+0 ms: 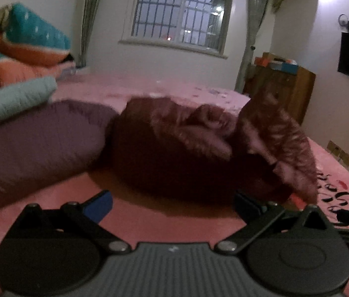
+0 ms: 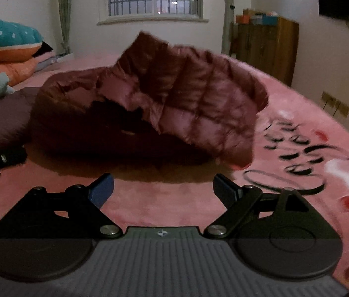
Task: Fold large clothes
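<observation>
A big, puffy, dark red quilted jacket [image 2: 164,104] lies in a heap on the fuzzy pink blanket [image 2: 149,205] on the bed; one quilted flap sticks up, and it looks blurry. The left gripper [image 1: 172,205] sits low over the blanket just in front of the jacket; its jaws are wide apart and hold nothing. The right gripper [image 2: 163,185] is the same, wide apart and empty. A soft purple cushion [image 1: 33,143] lies right beside the jacket.
</observation>
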A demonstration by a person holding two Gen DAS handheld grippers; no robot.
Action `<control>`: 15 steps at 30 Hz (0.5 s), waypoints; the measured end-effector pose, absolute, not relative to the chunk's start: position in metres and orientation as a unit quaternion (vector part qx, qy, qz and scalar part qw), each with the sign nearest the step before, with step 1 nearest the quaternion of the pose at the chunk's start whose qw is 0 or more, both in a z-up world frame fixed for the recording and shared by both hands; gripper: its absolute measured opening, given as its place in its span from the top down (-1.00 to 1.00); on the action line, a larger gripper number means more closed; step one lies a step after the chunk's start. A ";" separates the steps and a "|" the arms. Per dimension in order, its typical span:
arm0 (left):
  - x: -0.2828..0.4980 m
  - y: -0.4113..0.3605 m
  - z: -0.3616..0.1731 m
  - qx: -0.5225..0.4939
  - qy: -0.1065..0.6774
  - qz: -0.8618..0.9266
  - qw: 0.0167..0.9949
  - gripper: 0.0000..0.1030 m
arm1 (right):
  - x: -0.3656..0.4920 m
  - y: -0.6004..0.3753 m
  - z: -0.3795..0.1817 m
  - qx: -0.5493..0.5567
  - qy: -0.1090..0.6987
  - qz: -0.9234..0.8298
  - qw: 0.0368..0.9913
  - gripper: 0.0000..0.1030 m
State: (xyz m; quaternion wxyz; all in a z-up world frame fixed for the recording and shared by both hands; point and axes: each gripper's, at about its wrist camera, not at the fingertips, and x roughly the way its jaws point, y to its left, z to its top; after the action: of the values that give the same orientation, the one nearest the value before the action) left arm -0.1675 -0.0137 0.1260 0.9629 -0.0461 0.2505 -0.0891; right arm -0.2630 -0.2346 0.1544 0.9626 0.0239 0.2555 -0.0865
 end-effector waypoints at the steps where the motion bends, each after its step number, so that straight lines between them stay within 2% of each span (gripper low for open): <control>1: -0.171 -0.015 0.133 -0.041 0.249 -0.089 0.964 -0.99 | -0.272 -0.235 0.164 0.022 0.250 -0.084 0.964 -1.00; 15: -0.215 -0.025 0.215 0.002 0.196 -0.080 0.977 -0.99 | -0.332 -0.229 0.277 -0.001 0.189 -0.099 0.977 -1.00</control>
State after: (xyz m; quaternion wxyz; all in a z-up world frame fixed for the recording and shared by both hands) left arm -0.2154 -0.0252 0.2154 0.9774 0.0016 0.1957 -0.0804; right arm -0.3319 -0.2287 0.2775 0.9771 -0.0011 0.1888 -0.0986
